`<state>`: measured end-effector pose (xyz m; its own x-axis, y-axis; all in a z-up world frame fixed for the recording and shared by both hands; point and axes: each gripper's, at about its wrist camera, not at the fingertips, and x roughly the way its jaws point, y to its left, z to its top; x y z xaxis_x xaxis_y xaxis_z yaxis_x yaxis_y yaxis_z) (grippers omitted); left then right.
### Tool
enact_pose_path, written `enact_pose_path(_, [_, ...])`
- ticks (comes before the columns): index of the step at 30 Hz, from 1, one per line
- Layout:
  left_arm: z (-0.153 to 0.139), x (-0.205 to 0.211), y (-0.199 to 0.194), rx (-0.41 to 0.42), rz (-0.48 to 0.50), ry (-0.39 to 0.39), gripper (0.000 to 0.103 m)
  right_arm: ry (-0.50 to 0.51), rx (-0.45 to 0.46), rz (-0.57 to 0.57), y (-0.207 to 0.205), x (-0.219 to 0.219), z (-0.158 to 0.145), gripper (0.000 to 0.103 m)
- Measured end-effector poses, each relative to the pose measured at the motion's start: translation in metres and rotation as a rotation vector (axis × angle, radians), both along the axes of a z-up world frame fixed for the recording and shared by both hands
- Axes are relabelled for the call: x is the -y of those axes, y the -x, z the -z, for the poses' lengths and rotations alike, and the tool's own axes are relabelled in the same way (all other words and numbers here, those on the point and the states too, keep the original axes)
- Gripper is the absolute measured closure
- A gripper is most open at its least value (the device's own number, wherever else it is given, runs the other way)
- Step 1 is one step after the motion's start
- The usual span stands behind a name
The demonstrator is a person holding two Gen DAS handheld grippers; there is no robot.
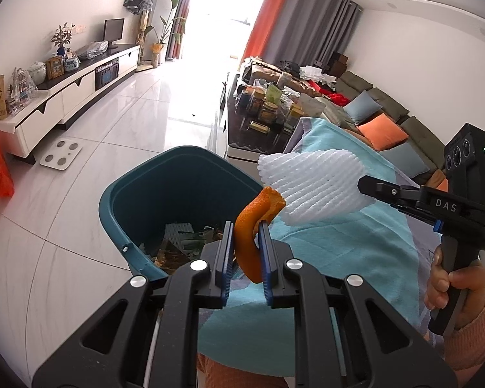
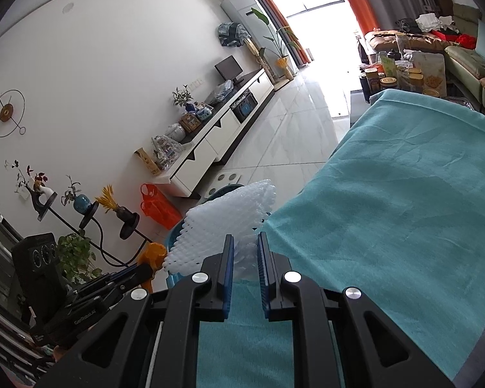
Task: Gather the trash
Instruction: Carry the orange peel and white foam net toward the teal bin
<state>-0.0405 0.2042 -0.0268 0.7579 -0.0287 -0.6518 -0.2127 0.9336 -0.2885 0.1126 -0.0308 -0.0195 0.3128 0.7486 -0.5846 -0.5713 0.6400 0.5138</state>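
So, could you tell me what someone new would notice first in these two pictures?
Probably the white foam net pinched in the right gripper, held above the teal cloth near the bin's rim. Next, the curled orange peel clamped in the left gripper, right beside the net. Behind and below them stands the teal trash bin, with scraps already in its bottom.
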Motion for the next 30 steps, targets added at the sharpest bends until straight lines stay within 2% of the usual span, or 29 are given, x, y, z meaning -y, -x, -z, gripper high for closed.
enact_pose_path(30, [0.012,-0.007,-0.006,-0.023,-0.017,0.005,0.087,0.037,-0.002,-0.026,-0.003,-0.028,0.003,0.09])
